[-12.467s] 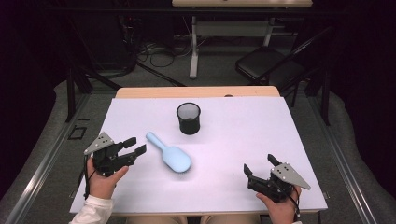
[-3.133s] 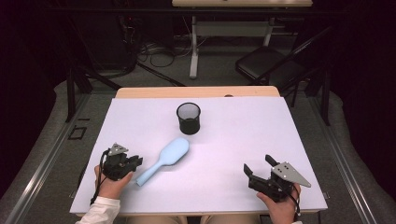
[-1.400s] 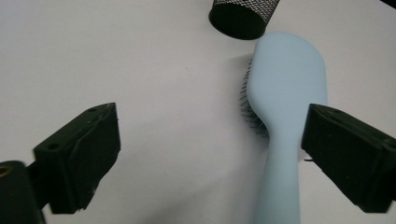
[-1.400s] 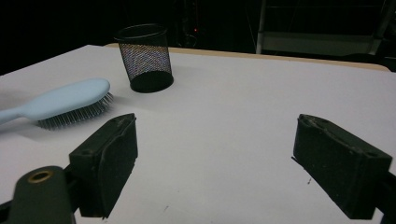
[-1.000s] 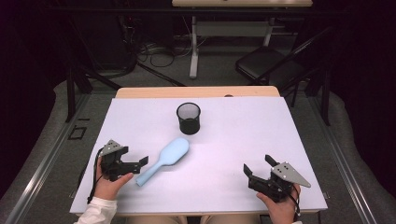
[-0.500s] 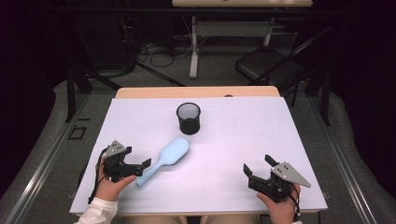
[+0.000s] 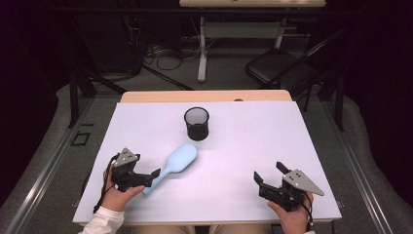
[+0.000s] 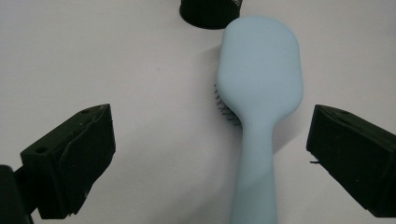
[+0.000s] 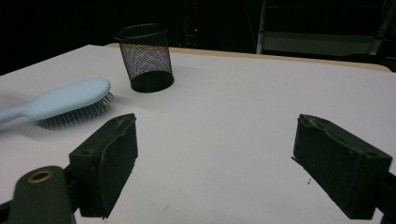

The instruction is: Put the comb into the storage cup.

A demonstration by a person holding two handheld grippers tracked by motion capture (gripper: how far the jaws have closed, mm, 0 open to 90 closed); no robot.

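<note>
On a white-topped desk [image 7: 253, 146], seen from above, a person sits at the near edge with a black two-jaw gripper in each hand. Toward the near left corner, the left gripper [image 7: 152, 174] lies low over the desk top and points toward the middle of the desk. Its jaws stand wide apart, one on each side of the handle of a pale blue hairbrush [image 7: 176, 163], and in the left gripper view [image 8: 205, 154] neither jaw touches the handle; clear desk surface shows between the handle and each jaw. The hairbrush [image 8: 259, 88] lies bristles down on the desk, its handle toward the near left corner and its broad head toward the desk's centre. Just beyond the brush head, nearer the far edge, a black mesh cup [image 7: 197, 123] stands upright, close to the brush but apart from it. Toward the near right corner, the right gripper [image 7: 269, 172] rests in the person's other hand, well apart from the brush. In the right gripper view [image 9: 215, 163] its jaws are spread wide with nothing between them.
</note>
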